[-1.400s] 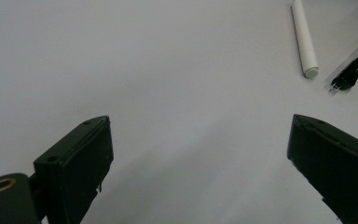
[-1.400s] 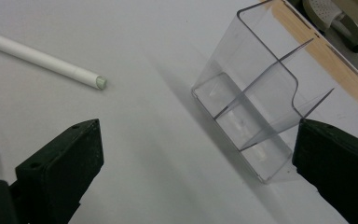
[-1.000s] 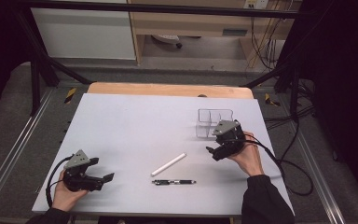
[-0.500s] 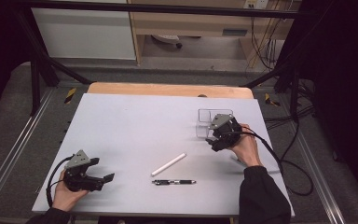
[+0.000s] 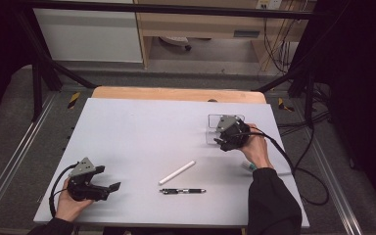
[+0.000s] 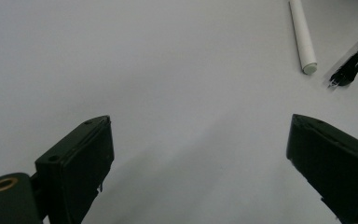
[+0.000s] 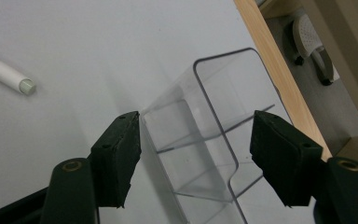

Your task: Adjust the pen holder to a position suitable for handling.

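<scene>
My right gripper (image 5: pixel 223 142) straddles the clear organizer (image 7: pixel 214 140) near the table's (image 5: pixel 142 132) far right edge, jaws just closing, not gripping; it has shifted toward that edge. Left gripper (image 5: pixel 108 190), near-left corner, jaws wide, empty. Centre open.

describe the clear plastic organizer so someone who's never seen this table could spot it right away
On the white table, look toward the far right, near the wooden edge. The clear plastic organizer stands there between the right gripper's open jaws. It alone is see-through, with dividers; the white marker and black pen lie nearer.
</scene>
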Demonstrator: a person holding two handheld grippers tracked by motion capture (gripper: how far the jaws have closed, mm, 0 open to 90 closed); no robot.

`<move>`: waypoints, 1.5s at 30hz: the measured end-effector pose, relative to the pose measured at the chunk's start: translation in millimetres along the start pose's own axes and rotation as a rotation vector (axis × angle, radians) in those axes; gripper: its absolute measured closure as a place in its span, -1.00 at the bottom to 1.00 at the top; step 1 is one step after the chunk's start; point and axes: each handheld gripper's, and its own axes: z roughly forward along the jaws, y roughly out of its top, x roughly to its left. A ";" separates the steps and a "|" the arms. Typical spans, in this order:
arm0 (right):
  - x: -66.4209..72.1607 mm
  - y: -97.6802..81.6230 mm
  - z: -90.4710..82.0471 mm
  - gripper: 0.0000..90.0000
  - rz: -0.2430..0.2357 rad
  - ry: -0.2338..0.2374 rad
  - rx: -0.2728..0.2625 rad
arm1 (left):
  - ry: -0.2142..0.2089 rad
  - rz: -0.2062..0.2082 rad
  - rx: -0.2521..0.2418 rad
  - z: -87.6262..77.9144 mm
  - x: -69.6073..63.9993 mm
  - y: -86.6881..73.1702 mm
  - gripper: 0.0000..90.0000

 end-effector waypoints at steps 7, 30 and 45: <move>-0.1 9.5 5.1 -0.05 -0.049 0.012 -0.004 | -0.002 0.002 0.000 0.0 -0.1 0.1 -0.84; -4.5 16.6 27.7 0.62 -0.168 0.050 0.016 | -0.005 0.004 0.005 0.4 -0.3 0.1 -0.83; 4.8 13.6 12.5 0.85 -0.254 0.131 0.019 | -0.005 0.006 0.004 0.3 -0.8 0.3 -0.83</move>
